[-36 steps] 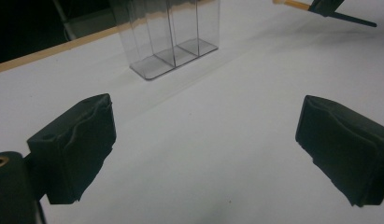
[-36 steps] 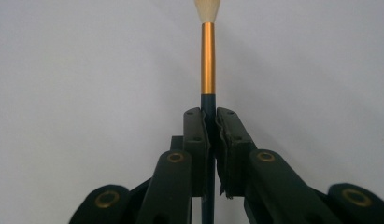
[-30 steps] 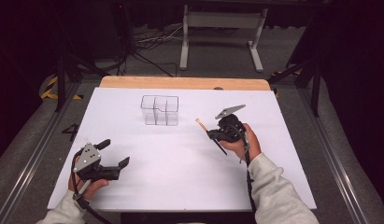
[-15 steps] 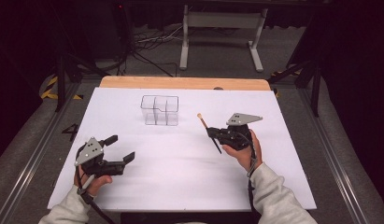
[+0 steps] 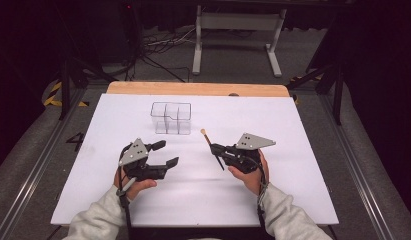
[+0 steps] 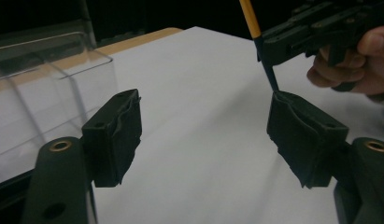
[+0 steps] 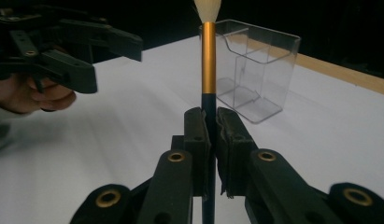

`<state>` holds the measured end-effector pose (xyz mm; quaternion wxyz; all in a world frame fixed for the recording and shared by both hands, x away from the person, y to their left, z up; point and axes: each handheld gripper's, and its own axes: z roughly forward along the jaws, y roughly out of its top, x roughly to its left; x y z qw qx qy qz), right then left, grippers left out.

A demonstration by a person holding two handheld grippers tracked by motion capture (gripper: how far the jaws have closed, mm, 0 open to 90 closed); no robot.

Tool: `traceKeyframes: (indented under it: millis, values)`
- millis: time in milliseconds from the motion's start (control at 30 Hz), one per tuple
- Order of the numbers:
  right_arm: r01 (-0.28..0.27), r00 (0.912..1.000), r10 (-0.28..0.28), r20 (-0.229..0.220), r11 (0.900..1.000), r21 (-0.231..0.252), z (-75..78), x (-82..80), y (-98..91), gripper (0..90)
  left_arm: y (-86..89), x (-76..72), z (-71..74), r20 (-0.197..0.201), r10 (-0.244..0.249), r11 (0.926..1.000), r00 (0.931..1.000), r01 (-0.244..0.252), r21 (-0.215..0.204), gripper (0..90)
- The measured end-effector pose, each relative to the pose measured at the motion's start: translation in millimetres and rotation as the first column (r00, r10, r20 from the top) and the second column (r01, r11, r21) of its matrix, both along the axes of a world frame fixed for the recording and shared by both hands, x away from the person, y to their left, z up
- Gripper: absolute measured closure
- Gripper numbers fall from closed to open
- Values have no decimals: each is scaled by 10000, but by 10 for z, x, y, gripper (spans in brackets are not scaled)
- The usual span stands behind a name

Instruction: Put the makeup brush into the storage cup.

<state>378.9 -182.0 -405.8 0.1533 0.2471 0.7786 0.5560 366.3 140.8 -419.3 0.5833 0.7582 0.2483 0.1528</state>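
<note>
Bright white tabletop, dark surroundings, soft blur

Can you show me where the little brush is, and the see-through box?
brush (image 7: 208, 60), right gripper view, on its gold collar under the pale tip.
see-through box (image 5: 170, 118), high view, on its clear front wall.

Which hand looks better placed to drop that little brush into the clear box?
The right. The right gripper is shut on the brush, bristles toward the clear compartment box. The left gripper holds nothing; its jaws have just been closing.
</note>
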Motion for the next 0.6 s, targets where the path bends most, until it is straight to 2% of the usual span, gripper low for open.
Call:
traceKeyframes:
  millis: [67, 233, 300, 433, 600]
  values:
    - [-24, 10000, 23, 88, 10000, 59, 3, -15, 5, 838, -52, 15, 22, 39, -105, 9999, 9999, 106, -106, 298]
    - [-149, 9992, 138, 366, 9995, 292, 19, -64, 31, 838, -260, 58, 97, 37, -595, 9937, 9982, 596, -953, 405]
    - [-125, 9990, 107, 444, 9991, 397, 18, -75, 35, 838, -348, 66, 110, 84, -749, 9911, 9972, 754, -1093, 459]
    - [-179, 9989, 162, 443, 9990, 399, 3, -88, 57, 838, -506, 89, 140, 135, -1060, 9838, 9943, 1069, -1441, 470]
    - [-201, 9979, 171, 629, 9986, 480, 6, -109, 65, 838, -609, 121, 127, -45, -1156, 9817, 9933, 1136, -1527, 526]
